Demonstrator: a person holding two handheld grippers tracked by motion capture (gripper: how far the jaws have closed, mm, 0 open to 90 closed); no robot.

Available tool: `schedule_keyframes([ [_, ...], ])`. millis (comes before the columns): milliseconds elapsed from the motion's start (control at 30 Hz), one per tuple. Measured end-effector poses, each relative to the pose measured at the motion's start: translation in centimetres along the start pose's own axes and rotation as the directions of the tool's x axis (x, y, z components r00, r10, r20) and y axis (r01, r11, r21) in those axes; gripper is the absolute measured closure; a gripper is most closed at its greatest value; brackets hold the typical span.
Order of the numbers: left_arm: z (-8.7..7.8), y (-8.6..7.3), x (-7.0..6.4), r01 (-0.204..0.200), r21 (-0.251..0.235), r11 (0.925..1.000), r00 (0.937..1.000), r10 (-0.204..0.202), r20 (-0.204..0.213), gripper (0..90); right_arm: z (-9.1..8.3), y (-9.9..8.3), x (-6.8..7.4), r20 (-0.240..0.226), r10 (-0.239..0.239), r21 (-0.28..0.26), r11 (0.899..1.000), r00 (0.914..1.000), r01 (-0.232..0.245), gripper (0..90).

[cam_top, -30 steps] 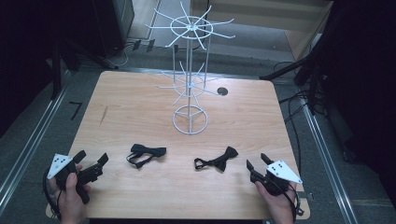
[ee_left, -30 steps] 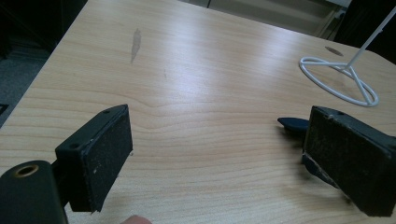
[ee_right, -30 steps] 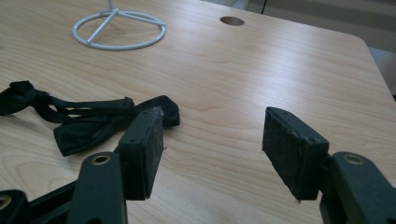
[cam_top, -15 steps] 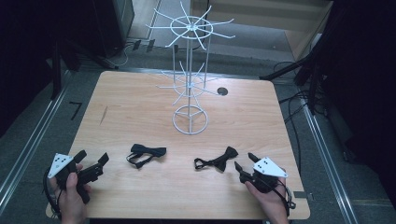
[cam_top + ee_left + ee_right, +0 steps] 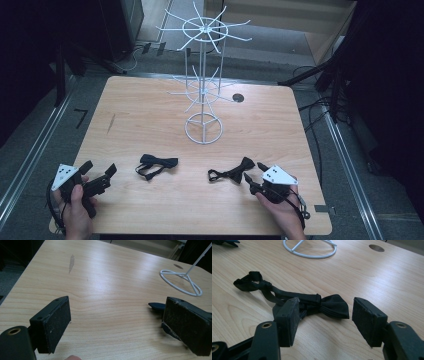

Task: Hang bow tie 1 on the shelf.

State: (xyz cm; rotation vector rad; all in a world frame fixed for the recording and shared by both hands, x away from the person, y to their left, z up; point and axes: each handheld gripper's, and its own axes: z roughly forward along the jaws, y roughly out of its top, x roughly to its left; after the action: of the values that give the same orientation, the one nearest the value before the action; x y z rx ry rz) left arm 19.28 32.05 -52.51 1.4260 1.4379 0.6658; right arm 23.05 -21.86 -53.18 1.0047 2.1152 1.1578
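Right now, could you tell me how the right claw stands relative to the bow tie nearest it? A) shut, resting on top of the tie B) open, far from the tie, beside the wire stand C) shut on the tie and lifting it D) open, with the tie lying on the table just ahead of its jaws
D: the right claw is open, its jaws apart, and the bow tie lies flat on the table just ahead of them.

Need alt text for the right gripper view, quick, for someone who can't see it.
The open right gripper frames a black bow tie lying flat on the wooden table, strap trailing left. A white wire stand base sits beyond.
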Motion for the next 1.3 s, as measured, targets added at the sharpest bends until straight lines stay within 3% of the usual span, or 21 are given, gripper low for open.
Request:
schedule_keyframes([
  [133,0.0,0.0,0.0,0.004,-0.004,1.0000,1.0000,-0.004,0.000,8.7,0.1,0.1,0.3,-0.009,0.000,0.003,1.000,1.0000,0.000,40.4],
  [333,0.0,0.0,0.0,0.006,-0.005,1.0000,1.0000,-0.006,-0.001,8.6,0.3,1.7,2.3,-0.045,-0.048,-0.016,0.999,0.9978,0.048,40.4],
  [567,-0.1,0.0,0.2,0.007,-0.002,1.0000,1.0000,-0.007,0.006,8.6,1.7,3.4,4.5,-0.084,-0.062,-0.032,0.998,0.9945,0.059,40.5],
  [1300,-0.1,0.0,0.2,0.018,-0.008,0.9998,0.9998,-0.018,0.006,8.6,4.5,6.6,9.1,-0.168,-0.063,-0.036,0.998,0.9838,0.057,43.8],
])
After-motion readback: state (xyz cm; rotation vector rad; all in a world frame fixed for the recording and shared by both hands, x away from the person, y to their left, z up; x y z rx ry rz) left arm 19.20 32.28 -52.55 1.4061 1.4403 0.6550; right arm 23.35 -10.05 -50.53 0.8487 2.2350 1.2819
